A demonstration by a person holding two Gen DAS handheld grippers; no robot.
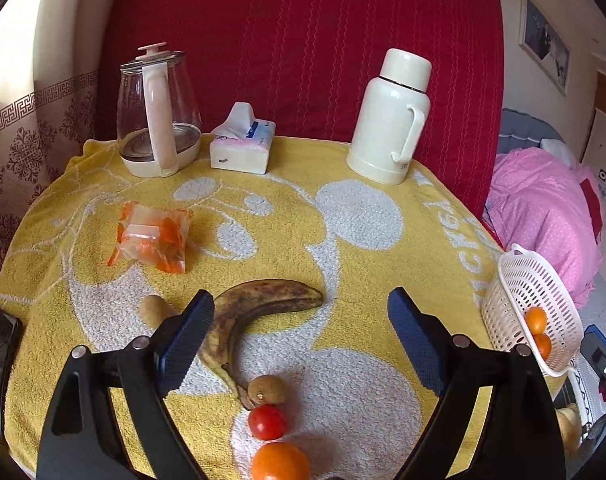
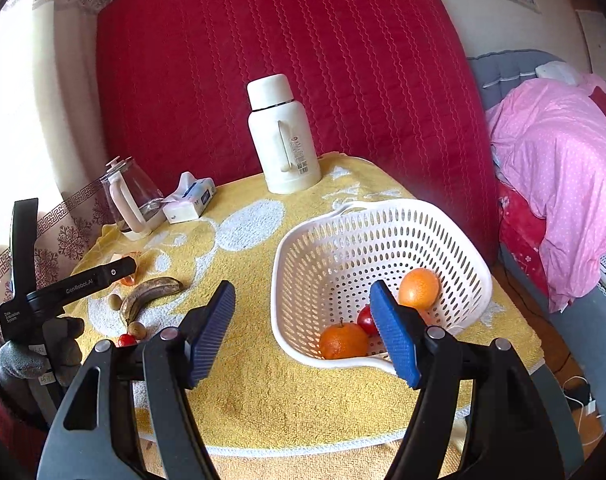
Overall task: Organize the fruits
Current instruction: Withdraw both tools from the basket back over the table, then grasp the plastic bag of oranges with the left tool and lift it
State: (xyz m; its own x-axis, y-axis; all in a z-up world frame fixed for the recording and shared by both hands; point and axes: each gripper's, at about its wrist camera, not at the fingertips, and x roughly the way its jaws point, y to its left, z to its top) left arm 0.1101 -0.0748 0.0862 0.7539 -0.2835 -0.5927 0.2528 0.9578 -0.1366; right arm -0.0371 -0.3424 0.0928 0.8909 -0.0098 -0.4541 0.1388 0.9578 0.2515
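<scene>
My left gripper [image 1: 301, 322] is open and empty, hovering over a spotted brown banana [image 1: 255, 308] on the yellow towel. A brown kiwi [image 1: 268, 390], a red tomato [image 1: 267, 422] and an orange [image 1: 280, 462] lie in a row near it; another brown fruit [image 1: 153, 309] sits to the left. My right gripper [image 2: 303, 320] is open and empty, just before the white basket [image 2: 383, 216], which holds two oranges [image 2: 419, 288] [image 2: 343, 340] and a red fruit [image 2: 366, 319]. The banana also shows in the right wrist view [image 2: 151, 294].
A glass kettle [image 1: 157, 116], a tissue box [image 1: 243, 148] and a cream thermos [image 1: 393, 120] stand at the table's back. A plastic bag of orange pieces [image 1: 153, 240] lies at the left. A red sofa back rises behind; a pink-covered bed [image 2: 559, 184] is to the right.
</scene>
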